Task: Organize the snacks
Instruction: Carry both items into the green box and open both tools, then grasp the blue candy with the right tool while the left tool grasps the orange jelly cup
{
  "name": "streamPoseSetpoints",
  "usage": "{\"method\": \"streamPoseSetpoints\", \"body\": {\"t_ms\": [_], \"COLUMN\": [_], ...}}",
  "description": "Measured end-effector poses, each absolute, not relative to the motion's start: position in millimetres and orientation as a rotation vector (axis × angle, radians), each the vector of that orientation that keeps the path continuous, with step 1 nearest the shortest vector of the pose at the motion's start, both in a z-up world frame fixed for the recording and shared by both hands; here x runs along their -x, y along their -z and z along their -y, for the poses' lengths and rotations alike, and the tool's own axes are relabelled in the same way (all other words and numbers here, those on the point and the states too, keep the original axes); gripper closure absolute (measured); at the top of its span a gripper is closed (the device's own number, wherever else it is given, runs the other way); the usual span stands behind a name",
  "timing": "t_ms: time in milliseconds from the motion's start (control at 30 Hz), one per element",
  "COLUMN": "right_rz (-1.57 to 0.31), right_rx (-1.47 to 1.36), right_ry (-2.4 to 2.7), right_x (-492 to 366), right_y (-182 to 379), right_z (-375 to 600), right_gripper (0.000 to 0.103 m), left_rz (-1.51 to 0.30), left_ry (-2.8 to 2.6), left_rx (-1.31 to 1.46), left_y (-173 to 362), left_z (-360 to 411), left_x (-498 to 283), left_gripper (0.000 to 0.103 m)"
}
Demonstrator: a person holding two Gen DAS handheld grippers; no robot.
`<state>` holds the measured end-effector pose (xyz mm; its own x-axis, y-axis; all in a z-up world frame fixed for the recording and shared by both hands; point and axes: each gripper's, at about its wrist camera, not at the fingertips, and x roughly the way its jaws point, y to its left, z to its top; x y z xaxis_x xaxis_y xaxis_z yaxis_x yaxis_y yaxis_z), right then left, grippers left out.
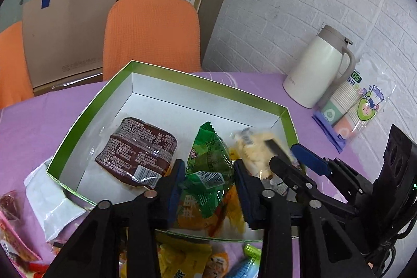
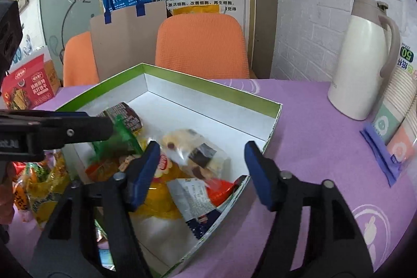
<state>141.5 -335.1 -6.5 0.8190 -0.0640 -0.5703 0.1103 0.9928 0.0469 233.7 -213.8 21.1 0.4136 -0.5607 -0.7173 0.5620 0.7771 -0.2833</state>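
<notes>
A green-rimmed white box (image 1: pixel 161 74) (image 2: pixel 208 85) stands on the purple tablecloth. In it lie a dark brown packet (image 1: pixel 138 150), a pale clear packet of snacks (image 1: pixel 254 150) (image 2: pixel 198 150) and other packets. My left gripper (image 1: pixel 209 189) is shut on a green snack packet (image 1: pixel 208 163) and holds it over the box's near edge; it shows in the right wrist view (image 2: pixel 122 137). My right gripper (image 2: pixel 202 173) is open and empty above the box's right part, over the pale packet. Its blue-tipped fingers (image 1: pixel 310 160) show in the left wrist view.
Loose snack packets (image 1: pixel 52 207) lie on the cloth at the box's near left (image 2: pixel 39 181). A white thermos jug (image 1: pixel 315 69) (image 2: pixel 362 59) and a pack of paper cups (image 1: pixel 349 108) stand at the right by the wall. Orange chairs (image 1: pixel 151 35) stand behind the table.
</notes>
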Motion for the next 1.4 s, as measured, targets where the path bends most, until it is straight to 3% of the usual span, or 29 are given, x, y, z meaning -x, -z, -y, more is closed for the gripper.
{"method": "streamPoseSetpoints", "body": {"t_ms": [33,100,200,433,967,1400], "right_rz": [-0.594,-0.574,-0.564,-0.558,-0.478,-0.698], "right_rx": [-0.071,-0.067,-0.097,-0.143,-0.14,-0.229], "right_ry": [0.094,0.103,0.106,0.084,0.003,-0.045], "right_x": [-139,-132,-125,-103,-20,-19], "right_y": [6,3,-1,-16,-41,21], "right_z": [334,334,336,331,282,263], "right_gripper": [0.026,0.013,0.009,0.003,0.001,0.001], "left_rz": [-0.901,-0.883,-0.862,-0.844,-0.704,-0.776], "left_ry": [0.701,0.672,0.635,0.585,0.506,0.42], "left_rx": [0.003,0.024,0.044,0.004,-0.016,0.011], "left_y": [-20,-19,-20,-28,-74,-19], "left_z": [213,207,199,194,135,67], "left_x": [-235,-235,-236,-222,-118,-63], "left_gripper": [0.028,0.011,0.004,0.003,0.003,0.003]}}
